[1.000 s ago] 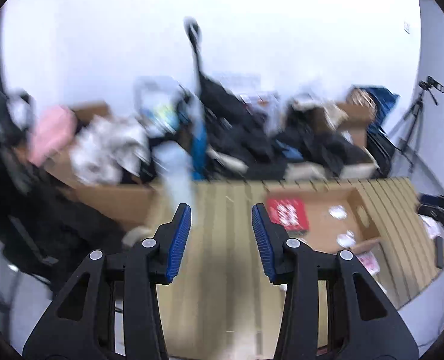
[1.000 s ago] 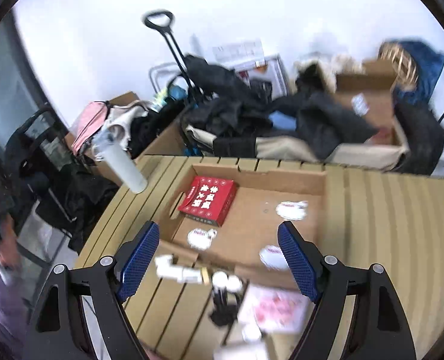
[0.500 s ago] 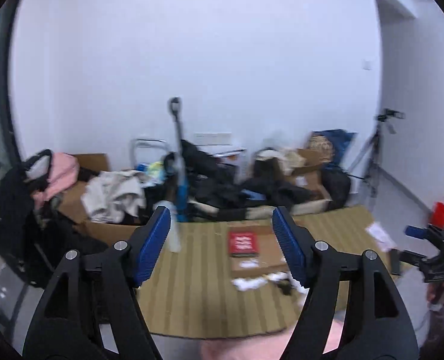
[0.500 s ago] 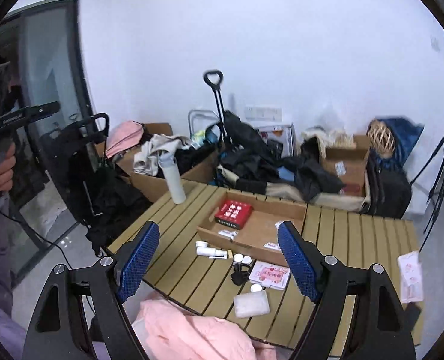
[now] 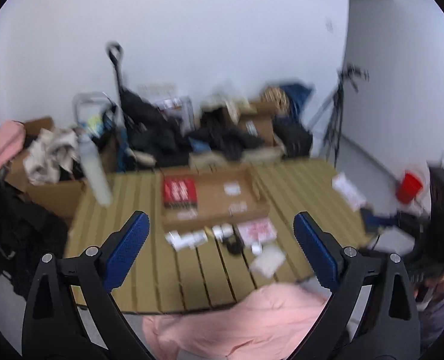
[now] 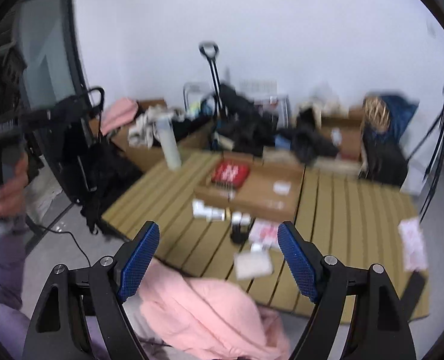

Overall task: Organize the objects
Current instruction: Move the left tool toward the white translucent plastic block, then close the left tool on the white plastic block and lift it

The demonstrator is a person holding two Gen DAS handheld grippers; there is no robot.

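On your left a pale bottle [image 5: 94, 174] stands at the slatted table's [image 5: 138, 228] far corner. Your left gripper [image 5: 220, 240] has just been opening; its jaws stand wide with nothing between them. Mid-table sits a shallow cardboard tray [image 5: 219, 210] holding a red box [image 5: 179, 193], small white items [image 5: 189, 238] scattered just before it. Your right gripper [image 6: 219, 258] hangs wide apart, empty, above a pink garment [image 6: 210, 309].

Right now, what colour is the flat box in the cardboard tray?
Red box with white markings; clearest in the right wrist view.
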